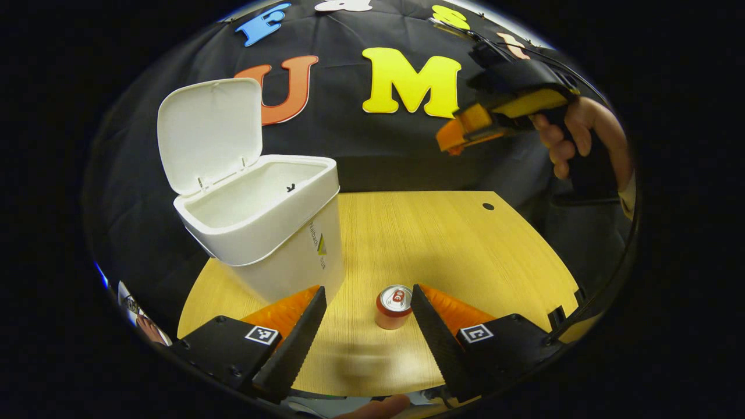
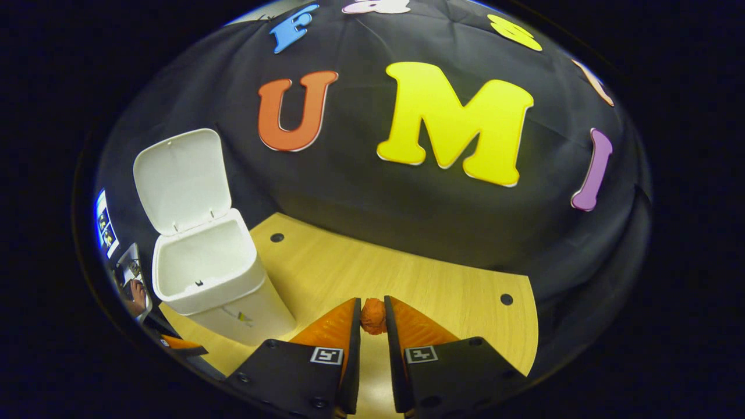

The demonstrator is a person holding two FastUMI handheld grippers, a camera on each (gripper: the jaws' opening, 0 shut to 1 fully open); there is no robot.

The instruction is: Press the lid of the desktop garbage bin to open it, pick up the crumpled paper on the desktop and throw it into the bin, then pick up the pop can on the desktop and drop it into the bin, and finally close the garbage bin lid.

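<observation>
The white desktop bin (image 1: 273,230) stands on the left of the wooden table (image 1: 465,250) with its lid (image 1: 209,134) swung up and open. A red pop can (image 1: 394,306) stands upright between the fingers of my left gripper (image 1: 368,290), close to the right-hand one; this gripper is open. In the right gripper view the bin (image 2: 233,294) is at the left, lid (image 2: 180,180) up. My right gripper (image 2: 372,302) is shut on a small orange ball of crumpled paper (image 2: 373,317) above the table. That gripper (image 1: 447,138) also appears in the left gripper view, raised at the upper right in a hand (image 1: 582,139).
The table (image 2: 442,291) has small dark holes (image 1: 488,206) (image 2: 277,237) (image 2: 506,299) near its far edge. A lit screen (image 2: 103,233) and a hand (image 2: 137,297) sit at the far left beyond the bin. Black cloth closes the back.
</observation>
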